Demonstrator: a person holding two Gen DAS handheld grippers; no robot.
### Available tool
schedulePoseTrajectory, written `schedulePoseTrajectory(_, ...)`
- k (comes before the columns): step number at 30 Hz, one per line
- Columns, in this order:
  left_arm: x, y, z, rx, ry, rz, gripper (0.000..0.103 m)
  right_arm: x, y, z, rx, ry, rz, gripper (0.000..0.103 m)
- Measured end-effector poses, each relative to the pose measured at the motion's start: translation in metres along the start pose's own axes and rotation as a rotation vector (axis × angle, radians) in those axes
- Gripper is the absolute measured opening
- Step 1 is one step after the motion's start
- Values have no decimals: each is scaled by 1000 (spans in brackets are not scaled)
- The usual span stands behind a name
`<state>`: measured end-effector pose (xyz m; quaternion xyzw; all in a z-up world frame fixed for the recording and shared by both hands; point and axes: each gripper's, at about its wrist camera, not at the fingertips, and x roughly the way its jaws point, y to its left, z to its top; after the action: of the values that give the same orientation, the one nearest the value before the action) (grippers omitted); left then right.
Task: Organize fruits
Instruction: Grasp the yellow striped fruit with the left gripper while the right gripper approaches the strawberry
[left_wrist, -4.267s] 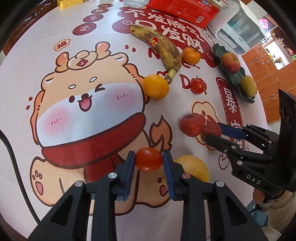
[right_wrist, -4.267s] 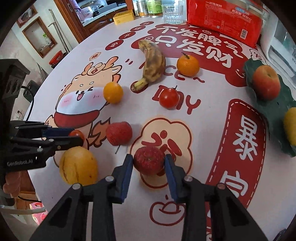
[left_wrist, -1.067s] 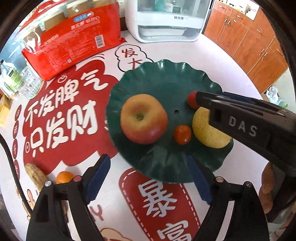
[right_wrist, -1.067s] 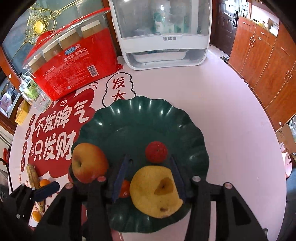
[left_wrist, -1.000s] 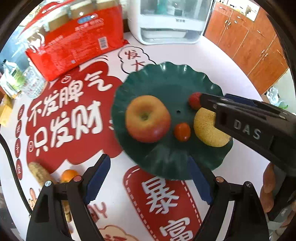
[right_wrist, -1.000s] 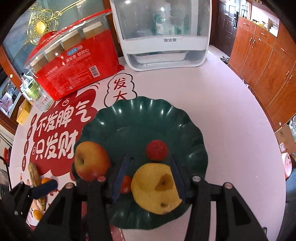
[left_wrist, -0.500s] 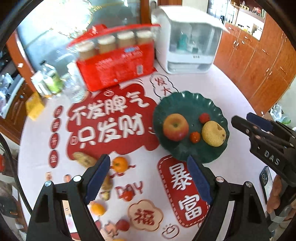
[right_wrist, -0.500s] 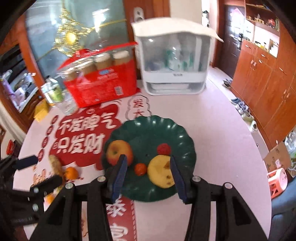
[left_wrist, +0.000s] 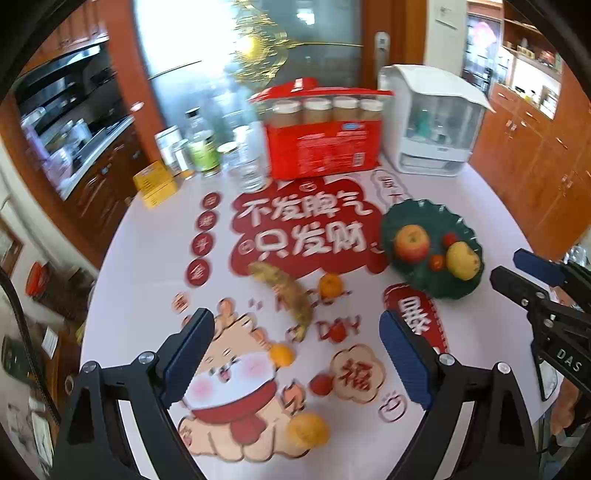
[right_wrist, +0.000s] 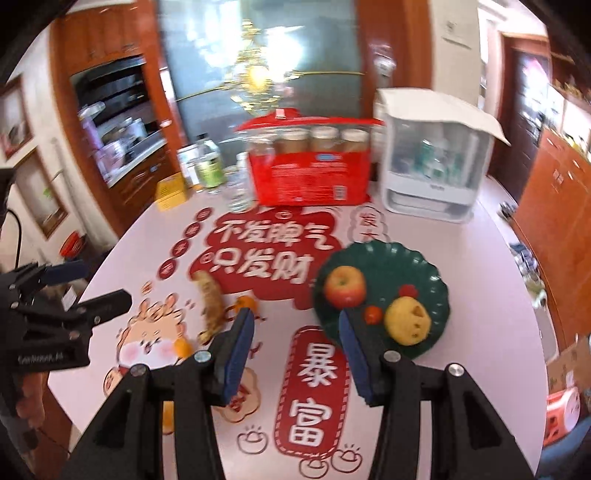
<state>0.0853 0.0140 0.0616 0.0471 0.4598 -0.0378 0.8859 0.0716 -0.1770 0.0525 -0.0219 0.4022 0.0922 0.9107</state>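
A green plate (left_wrist: 452, 291) (right_wrist: 424, 266) at the table's right holds an apple (left_wrist: 412, 242) (right_wrist: 345, 286), a yellow pear (left_wrist: 463, 260) (right_wrist: 408, 321), a cherry tomato (left_wrist: 437, 262) and a small red fruit (left_wrist: 448, 239). On the cloth lie a banana (left_wrist: 284, 291), a mandarin (left_wrist: 330, 285), a tomato (left_wrist: 336, 334), an orange (left_wrist: 282, 354), a red fruit (left_wrist: 319, 384) and a big yellow fruit (left_wrist: 308, 430). My left gripper (left_wrist: 293, 315) hangs high above these, its jaws opening with nothing between them. My right gripper (right_wrist: 294, 314) is open and empty, left of the plate.
At the back stand a red box of jars (left_wrist: 321, 147), a white appliance (left_wrist: 432, 122), bottles and a glass (left_wrist: 247, 166) and a yellow box (left_wrist: 155, 182). Wooden cabinets surround the round table. A hand (right_wrist: 22, 387) grips the left tool.
Both grippers have pulled up and back from the plate, so the whole table now shows. The cherry tomato and red fruit stay on the plate. The left jaws stand a little wider.
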Motion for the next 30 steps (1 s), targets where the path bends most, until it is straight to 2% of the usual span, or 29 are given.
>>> schedulePoseTrajectory(4,-10,25,-26,-55,10,28,90,-4,26,-6,-62,-7,35,48)
schedulePoseTrajectory(9,-4,34,-56,-92,31,48,90,2,49,-17,-109,7,73,48)
schedulePoseTrajectory(17,40,32,-112,-145,129,52,90,33,78,-49,-162,70,105,49)
schedulePoseTrajectory(22,72,23,-140,-157,187,60,90,60,84,-71,-153,135,116,49)
schedulePoseTrajectory(30,110,16,-159,-194,252,28,90,97,84,-95,-126,218,120,49)
